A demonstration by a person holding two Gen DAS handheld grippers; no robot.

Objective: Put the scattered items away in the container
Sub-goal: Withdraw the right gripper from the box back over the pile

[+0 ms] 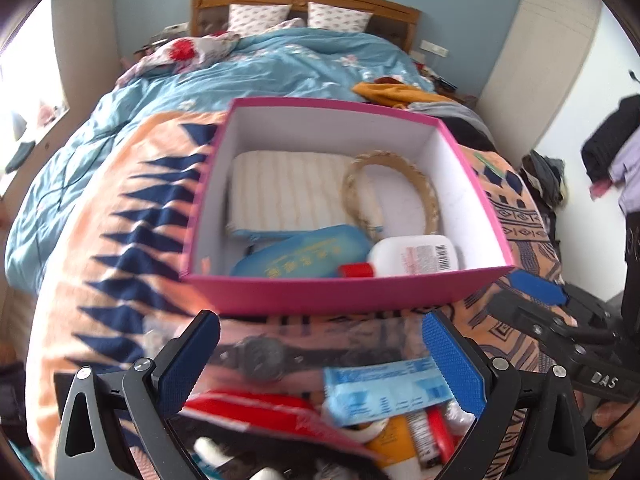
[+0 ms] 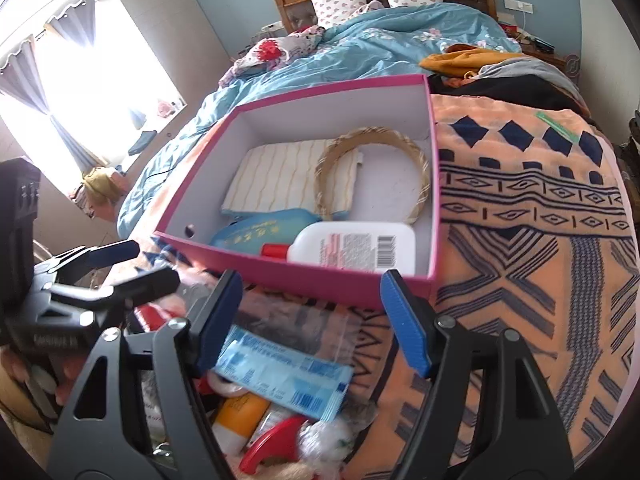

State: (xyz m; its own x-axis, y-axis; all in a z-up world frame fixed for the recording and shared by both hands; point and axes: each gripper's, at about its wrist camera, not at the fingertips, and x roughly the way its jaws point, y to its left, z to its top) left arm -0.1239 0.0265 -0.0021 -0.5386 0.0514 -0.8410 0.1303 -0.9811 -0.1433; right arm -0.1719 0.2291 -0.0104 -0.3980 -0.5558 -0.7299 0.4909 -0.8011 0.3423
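The pink box (image 1: 340,292) is set on the bed, already partly filled. In front of it the loose pile (image 1: 384,396) is straddled by both tongs (image 1: 320,364) (image 2: 316,320), spread wide, nothing gripped, presumably for another pick.

Your way into the box (image 1: 352,294) is open from above; its far right floor is bare. The bottle (image 1: 416,258) and pouch (image 1: 304,252) crowd the near wall. The pile (image 2: 280,392) lies just before the box, under both grippers.
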